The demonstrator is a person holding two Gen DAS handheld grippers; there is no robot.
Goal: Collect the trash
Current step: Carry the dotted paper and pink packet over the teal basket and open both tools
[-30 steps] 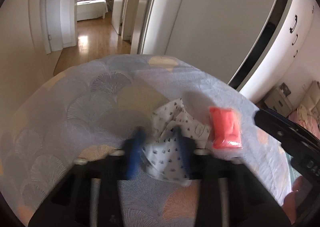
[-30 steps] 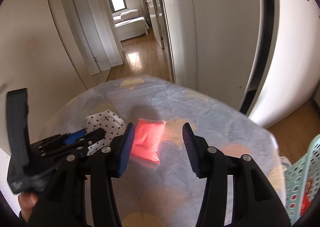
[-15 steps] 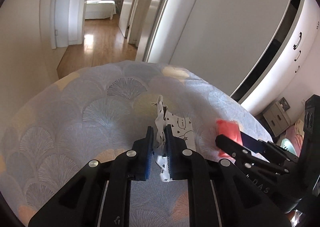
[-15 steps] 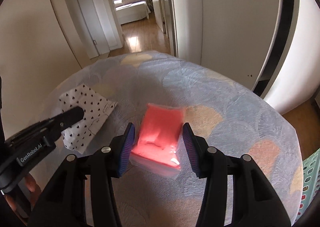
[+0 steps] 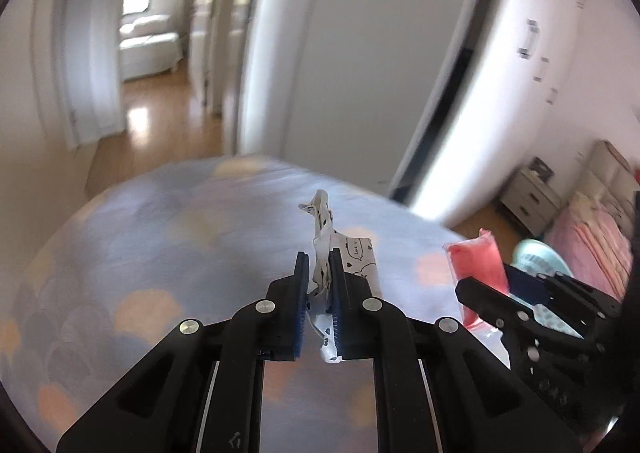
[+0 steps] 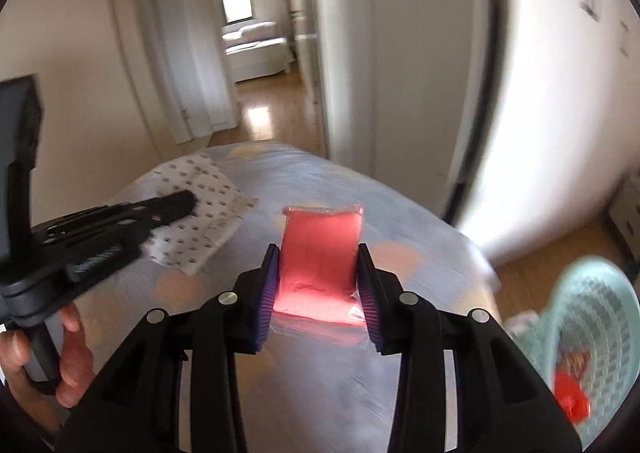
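Note:
A white wrapper with black dots (image 5: 322, 221) stands crumpled between the blue pads of my left gripper (image 5: 319, 258), which is shut on it and holds it above the patterned bedspread (image 5: 180, 237). The right wrist view shows the same wrapper (image 6: 208, 213) hanging flat from the left gripper (image 6: 176, 205). A pink plastic packet (image 6: 322, 229) sits between the pads of my right gripper (image 6: 318, 253); its jaws are closing on it and it is lifted off the bed. In the left wrist view the packet (image 5: 476, 261) appears at the right.
A pale green mesh basket (image 6: 600, 293) with a red item (image 6: 572, 401) inside stands at the lower right, beside the bed. A hand (image 6: 68, 357) holds the left gripper's handle. White cupboards (image 5: 520, 93) and a doorway to a hallway (image 6: 264, 93) lie beyond the bed's far edge.
Both grippers have closed on their items and lifted them off the bedspread. The views have swung right, bringing the green basket into sight.

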